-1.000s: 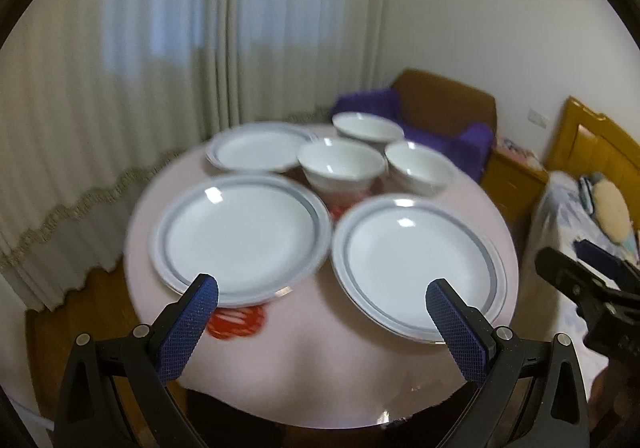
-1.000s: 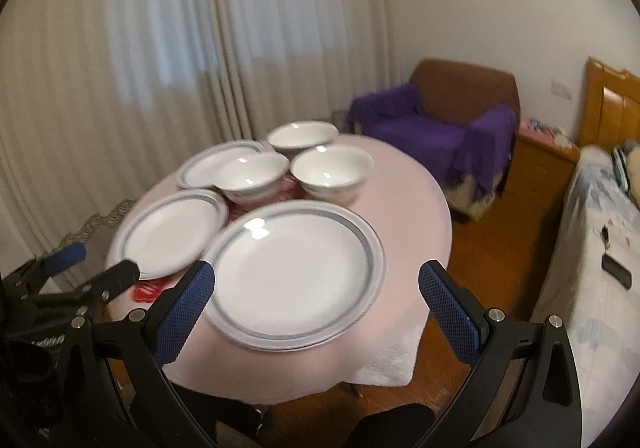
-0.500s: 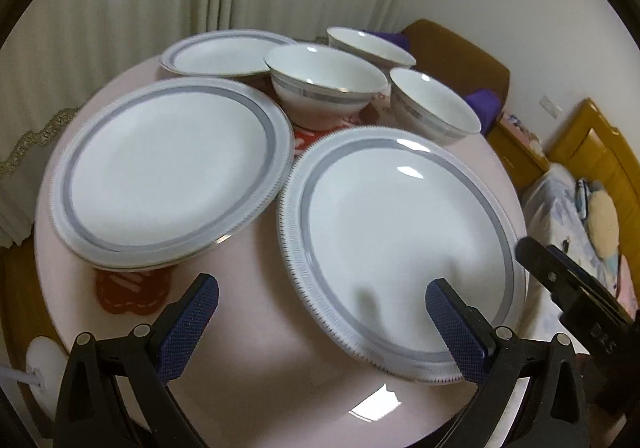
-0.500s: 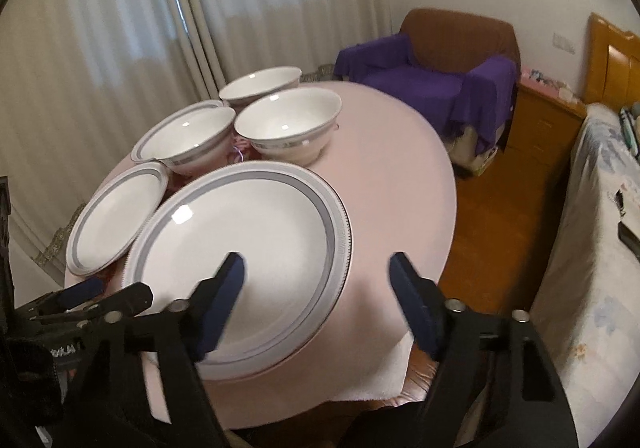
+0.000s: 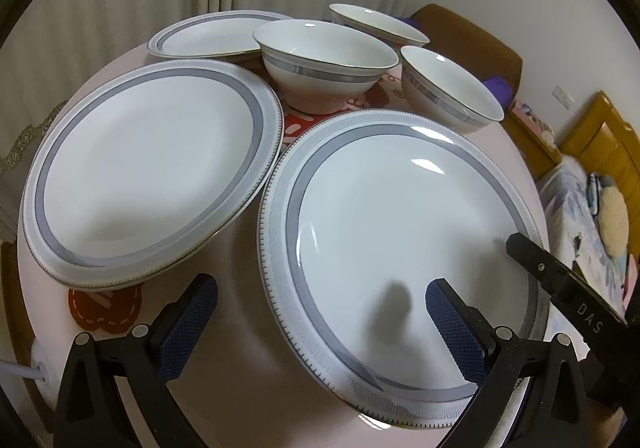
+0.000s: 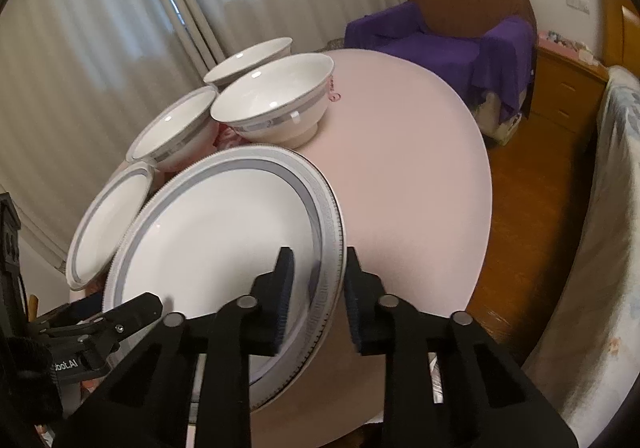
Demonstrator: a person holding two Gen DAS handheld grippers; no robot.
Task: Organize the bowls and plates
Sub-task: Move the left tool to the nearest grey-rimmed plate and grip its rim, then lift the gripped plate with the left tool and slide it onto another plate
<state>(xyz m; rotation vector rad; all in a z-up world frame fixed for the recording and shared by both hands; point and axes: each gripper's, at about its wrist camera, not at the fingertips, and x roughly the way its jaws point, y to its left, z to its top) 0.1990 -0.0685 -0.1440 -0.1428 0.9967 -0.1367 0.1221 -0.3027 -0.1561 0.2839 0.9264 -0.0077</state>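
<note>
The near dinner plate (image 6: 216, 240) lies flat on the pink counter (image 6: 404, 183). The right gripper (image 6: 316, 288) straddles its rim, fingers (image 6: 284, 288) just narrowed, one above and one outside; contact cannot be confirmed. The left gripper (image 5: 320, 328) hovers with fingers wide apart over the plate's near edge.

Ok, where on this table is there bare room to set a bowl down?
The widest bare stretch is the pink tabletop to the right of the near plate and the nearest bowl, toward the armchair. The curtain side is crowded, with dishes nearly touching.
</note>
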